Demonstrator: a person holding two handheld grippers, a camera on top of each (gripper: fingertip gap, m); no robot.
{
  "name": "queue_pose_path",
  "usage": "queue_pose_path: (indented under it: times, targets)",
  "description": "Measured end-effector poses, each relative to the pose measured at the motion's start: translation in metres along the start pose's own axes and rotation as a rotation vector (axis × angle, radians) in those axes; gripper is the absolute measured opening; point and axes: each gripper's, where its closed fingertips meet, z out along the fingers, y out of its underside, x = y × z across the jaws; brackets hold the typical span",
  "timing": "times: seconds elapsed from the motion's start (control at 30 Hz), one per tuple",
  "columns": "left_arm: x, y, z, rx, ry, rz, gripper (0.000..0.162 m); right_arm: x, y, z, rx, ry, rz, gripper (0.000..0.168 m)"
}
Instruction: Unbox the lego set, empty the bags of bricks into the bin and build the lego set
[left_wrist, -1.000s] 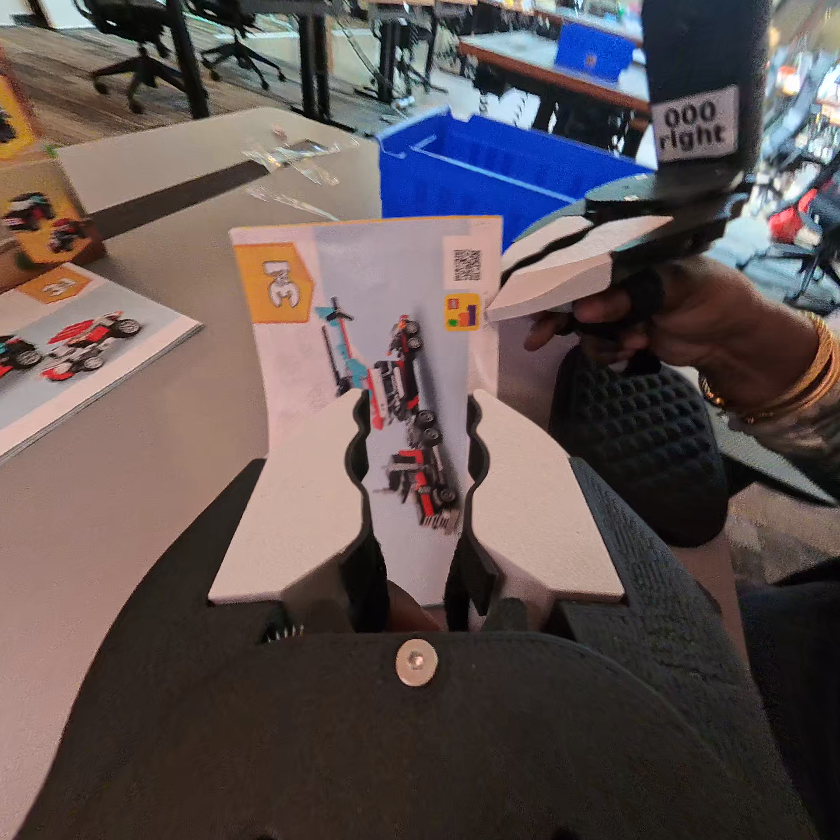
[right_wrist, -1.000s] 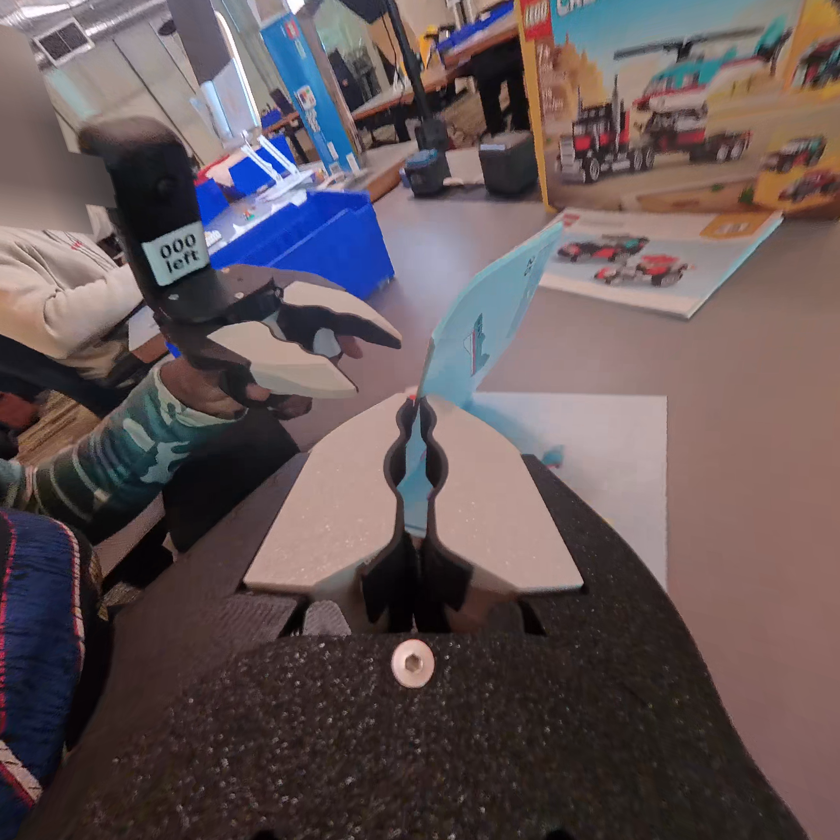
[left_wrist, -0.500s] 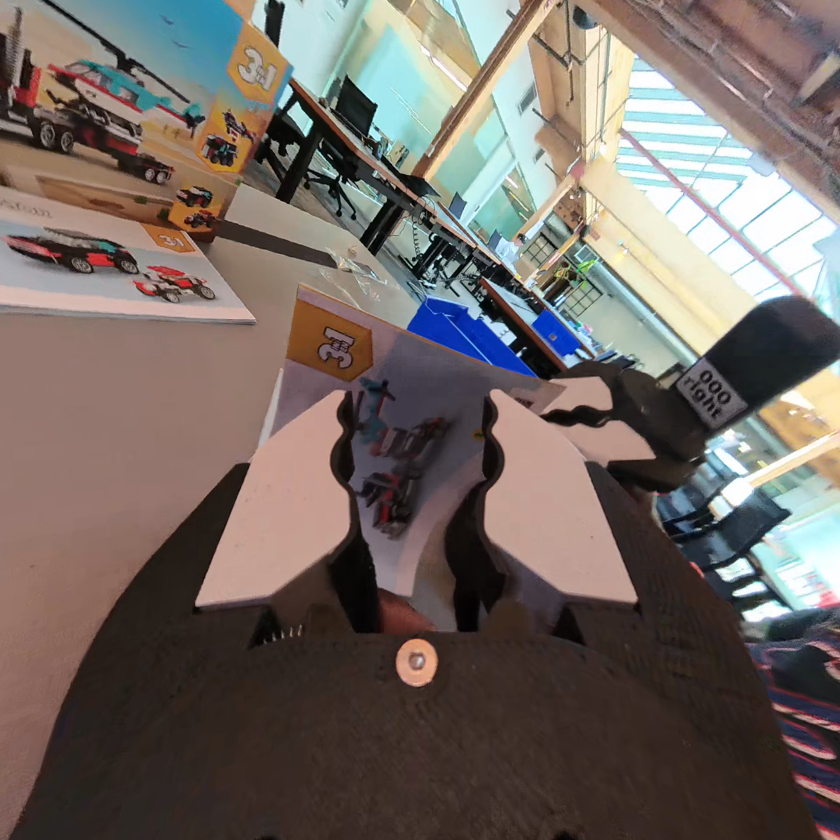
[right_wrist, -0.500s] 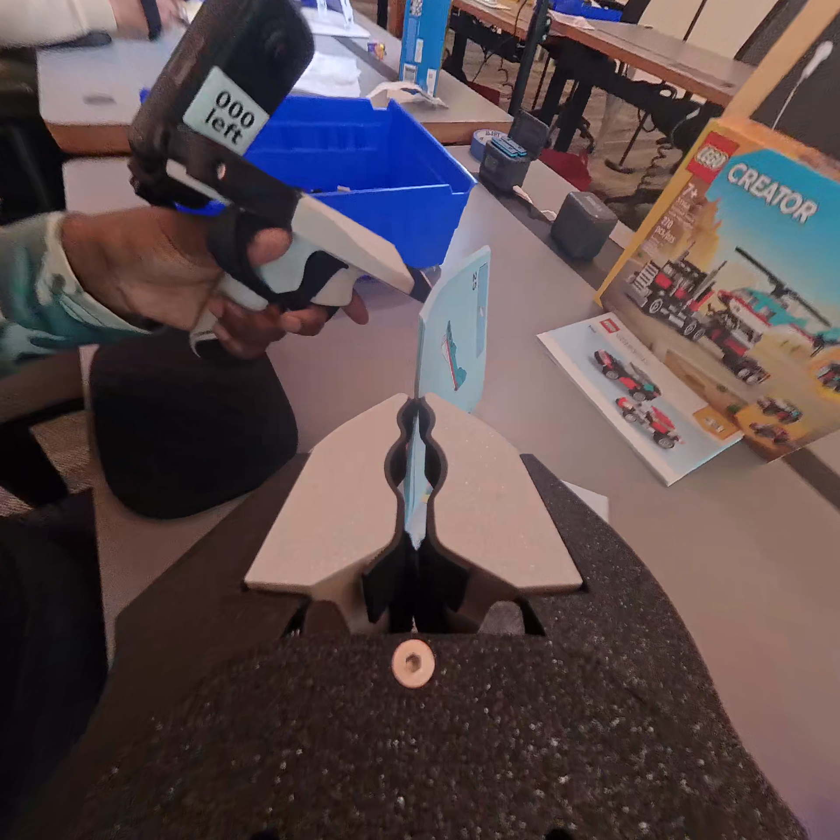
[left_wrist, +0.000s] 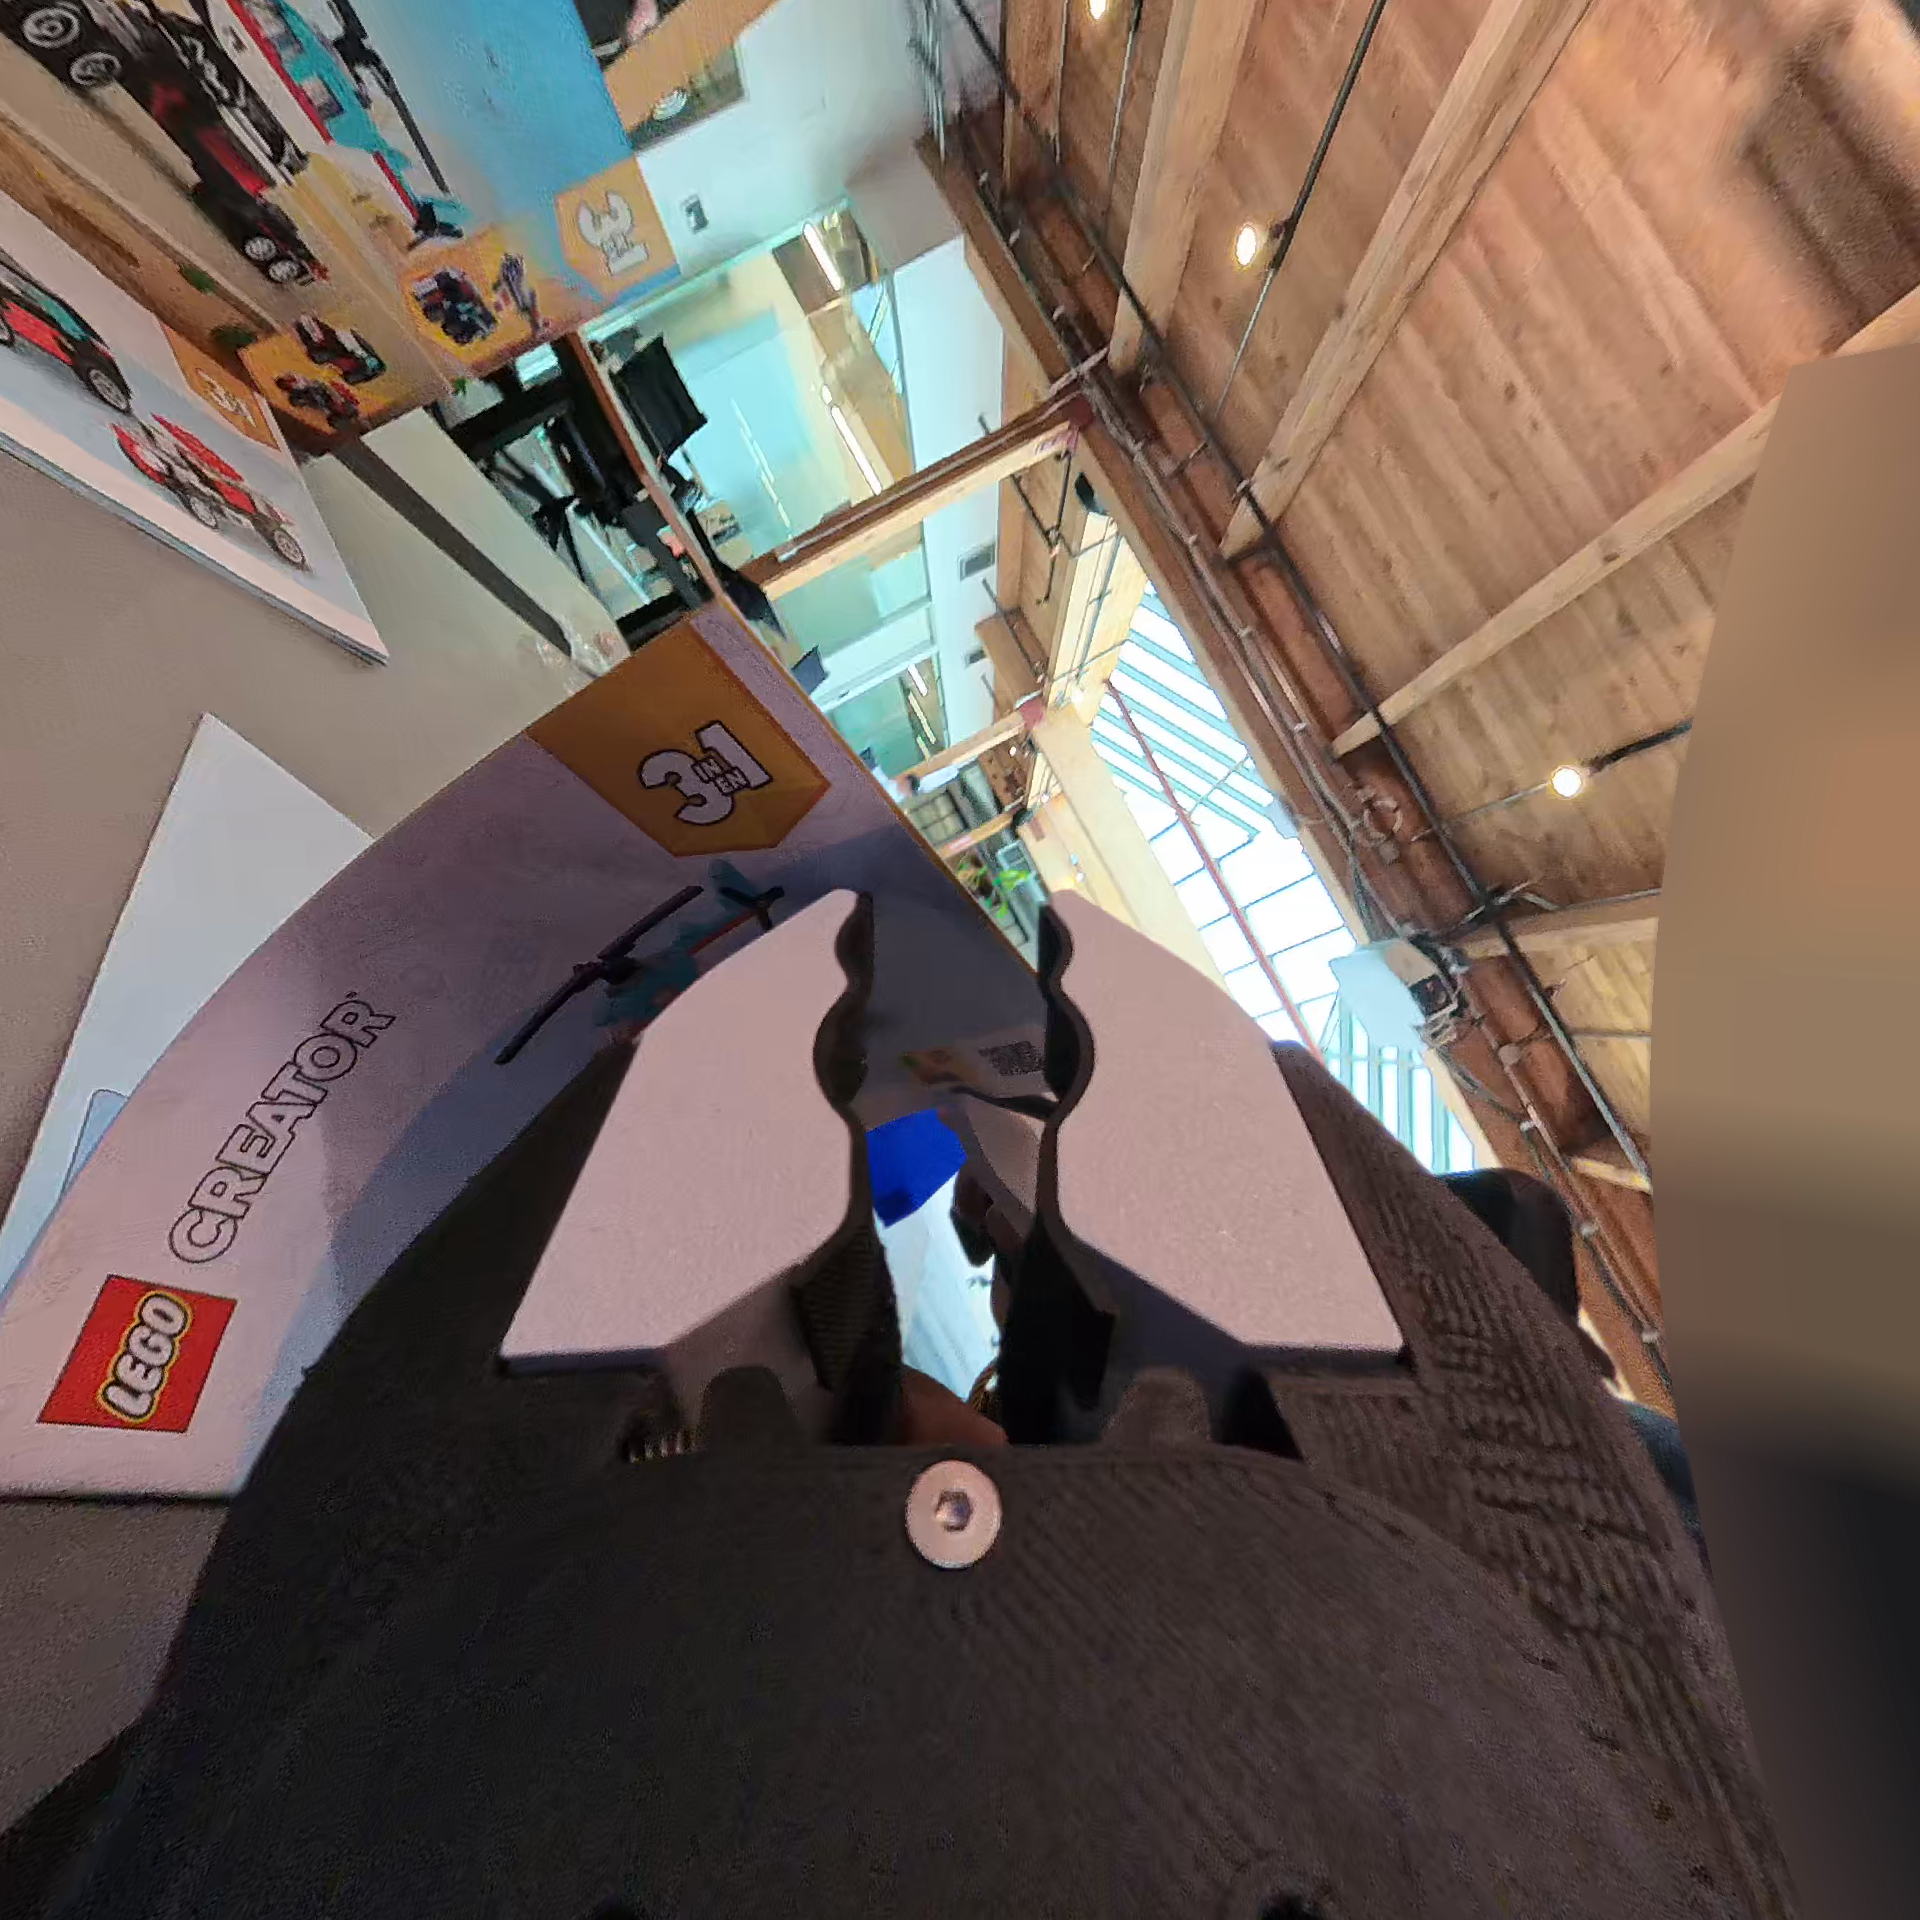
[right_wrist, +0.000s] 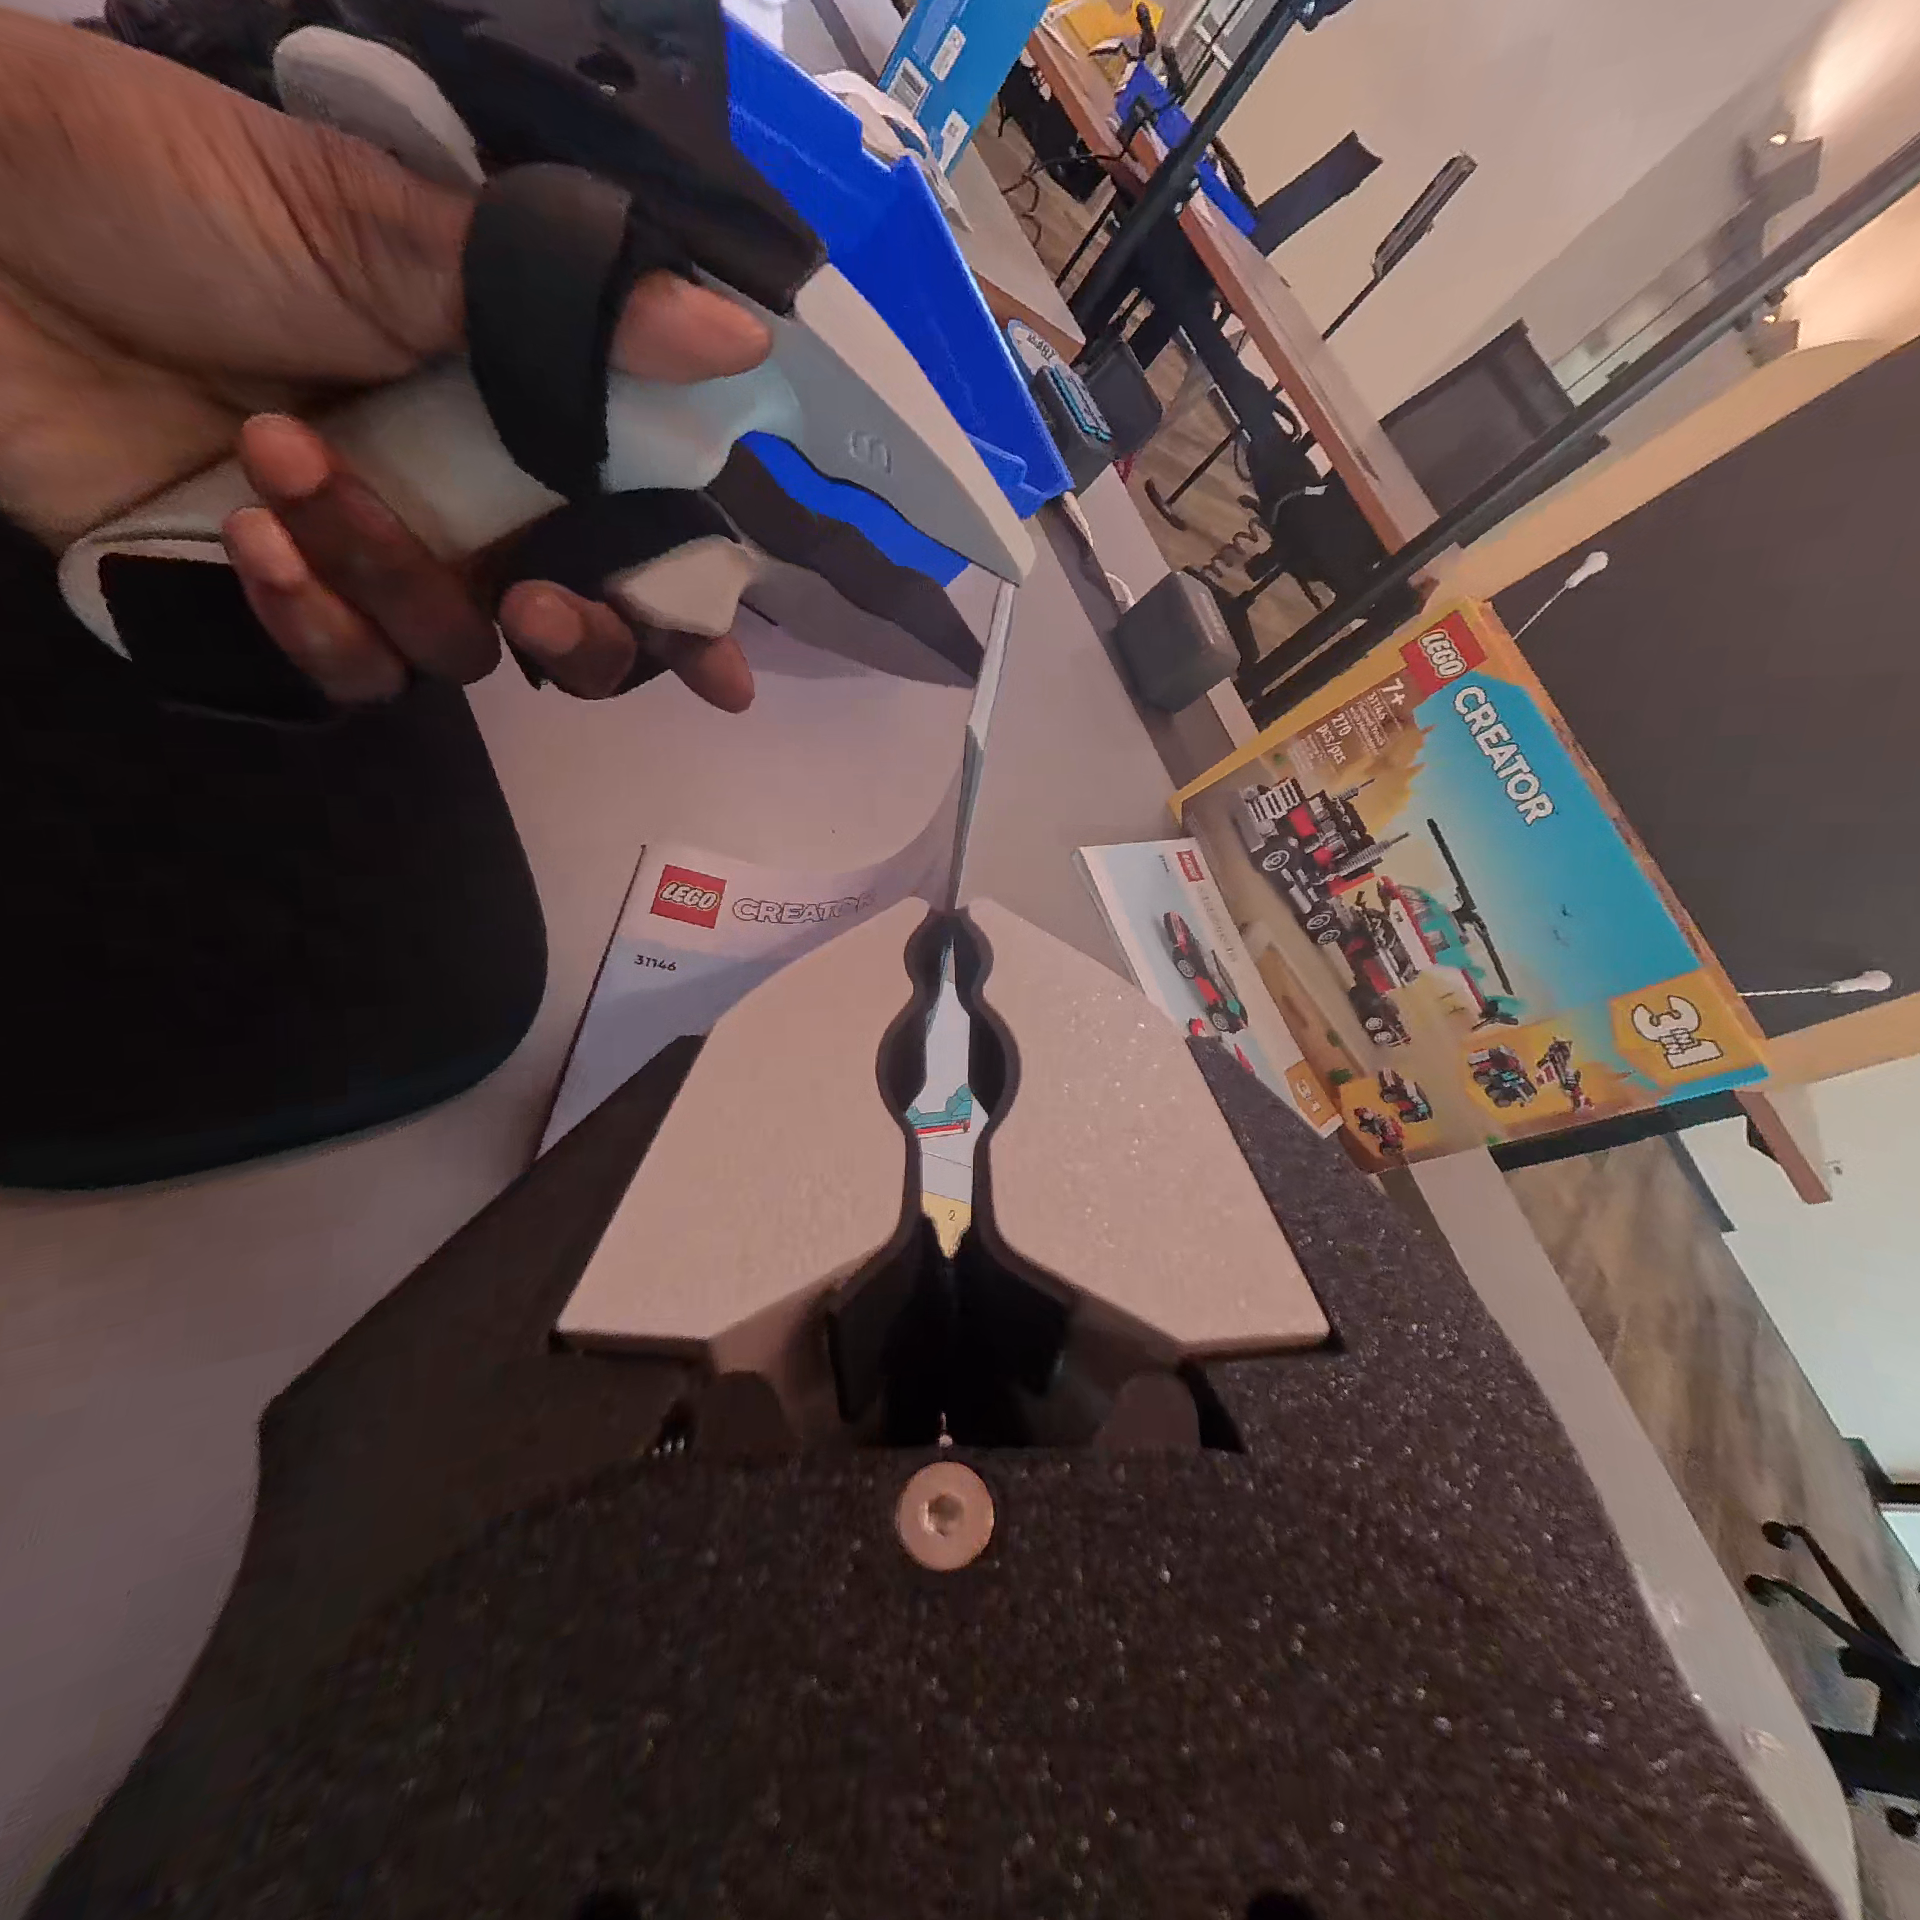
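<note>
Two grippers here, and two instruction booklets plus one box. The right gripper (right_wrist: 951, 920) is clamped tight on a raised page of the front booklet (right_wrist: 727, 935), which otherwise lies on the grey surface (right_wrist: 208, 1455) just ahead of it. That page stands nearly edge-on in the right wrist view, its long axis running up and away from the gripper toward the left gripper (right_wrist: 987, 613), whose tips sit right at the page's top edge. From the left wrist view, the left gripper (left_wrist: 951, 925) has its jaws spread apart with a clear gap, gripping nothing as far as I can see, and the booklet cover (left_wrist: 416, 1039) curves up behind its left finger.

The second booklet (right_wrist: 1174, 935) lies flat farther back, next to the box (right_wrist: 1475, 894), which stands upright on its long edge at the surface's far side. Both booklets and the box carry a red brand logo and printed writing, plus a yellow badge. One blue bin (right_wrist: 883, 260) sits behind the left gripper.
</note>
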Motion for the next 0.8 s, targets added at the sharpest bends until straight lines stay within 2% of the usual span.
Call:
queue_pose_path:
  times: [0.03,0.33,0.8]
  targets:
    - [0.0,-0.001,-0.002,0.014,0.005,-0.008,0.025,0.0,0.0,0.0,0.006,-0.002,0.011,0.002]
    - [-0.001,0.003,-0.004,0.033,0.011,-0.004,0.01,-0.002,0.001,-0.001,0.017,-0.001,0.036,0.002]
    - [-0.008,0.012,0.003,0.048,0.011,-0.023,0.0,-0.001,0.014,-0.002,0.046,-0.026,0.12,0.002]
